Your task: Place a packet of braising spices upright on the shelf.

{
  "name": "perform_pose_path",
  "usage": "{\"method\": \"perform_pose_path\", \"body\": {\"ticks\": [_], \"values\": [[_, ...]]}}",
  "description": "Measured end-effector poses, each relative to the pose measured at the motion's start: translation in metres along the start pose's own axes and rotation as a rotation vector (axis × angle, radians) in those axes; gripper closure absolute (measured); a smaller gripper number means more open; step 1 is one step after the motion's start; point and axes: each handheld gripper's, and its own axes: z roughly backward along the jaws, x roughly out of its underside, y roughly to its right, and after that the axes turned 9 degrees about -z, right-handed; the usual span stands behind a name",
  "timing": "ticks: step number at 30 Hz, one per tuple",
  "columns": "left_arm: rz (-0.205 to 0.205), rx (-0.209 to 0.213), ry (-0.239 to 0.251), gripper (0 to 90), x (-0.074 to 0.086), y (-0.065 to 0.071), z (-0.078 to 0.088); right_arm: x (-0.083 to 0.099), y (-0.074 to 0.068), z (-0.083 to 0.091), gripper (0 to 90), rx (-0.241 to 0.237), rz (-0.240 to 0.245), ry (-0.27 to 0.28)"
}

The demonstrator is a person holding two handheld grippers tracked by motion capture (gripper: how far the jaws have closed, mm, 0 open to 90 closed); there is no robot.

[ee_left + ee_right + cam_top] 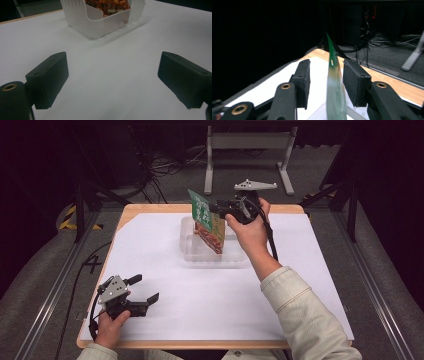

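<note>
— White tabletop (pixel 165 270): where's our packet (pixel 207 222)?
— Upright in the bin (pixel 187 247) near the far edge, between our right gripper's (pixel 325 82) parted jaws, untouched.
— And our left gripper (pixel 112 80)?
— Spread wide by the near left corner, holding nothing.

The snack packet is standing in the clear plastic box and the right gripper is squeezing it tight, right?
Not quite. The snack packet does stand in the clear plastic box, but the right gripper isn't squeezing it: the right gripper view shows gaps between both pads and the packet.
</note>
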Motion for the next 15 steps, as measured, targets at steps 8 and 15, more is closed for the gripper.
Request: {"method": "perform_pose_path", "body": {"ticks": [8,15], "values": [[0.0,0.004,0.0,10.6,0.0,0.0,-0.002,-0.002,-0.008,0.022,58.0,-0.007,0.047,0.014],[0.005,0.007,0.004,10.5,-0.001,-0.001,-0.004,0.001,-0.01,0.049,59.1,-0.009,0.091,0.015]]}}
